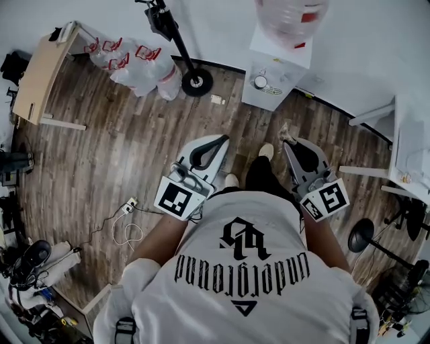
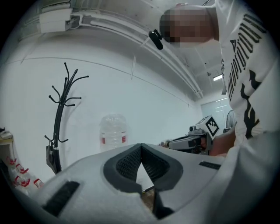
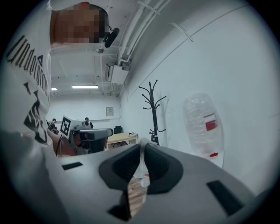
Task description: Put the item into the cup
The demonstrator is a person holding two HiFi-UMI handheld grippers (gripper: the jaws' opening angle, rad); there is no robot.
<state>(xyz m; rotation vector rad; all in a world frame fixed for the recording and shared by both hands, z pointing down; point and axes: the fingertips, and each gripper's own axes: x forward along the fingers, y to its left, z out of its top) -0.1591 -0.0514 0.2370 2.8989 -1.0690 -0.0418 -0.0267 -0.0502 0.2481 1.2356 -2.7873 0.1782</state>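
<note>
A small white cup (image 1: 261, 82) stands on a low white stand (image 1: 281, 94) ahead of me, by the wall. My right gripper (image 1: 287, 139) points toward it, still well short and to the right. It is shut on a small pale, translucent item (image 1: 285, 129) that pokes out past the fingertips. In the right gripper view the item (image 3: 142, 174) sits pinched between the dark pads. My left gripper (image 1: 222, 140) is held level beside it. Its tips (image 2: 141, 147) meet with nothing between them. Neither gripper view shows the cup.
A big water bottle (image 1: 293, 19) tops the dispenser behind the stand. A coat rack base (image 1: 196, 82) and white bags with red handles (image 1: 138, 64) sit at the far left. Also around are a wooden table (image 1: 37, 70), floor cables (image 1: 127, 232), a desk (image 1: 410, 144) and a stool (image 1: 363, 236).
</note>
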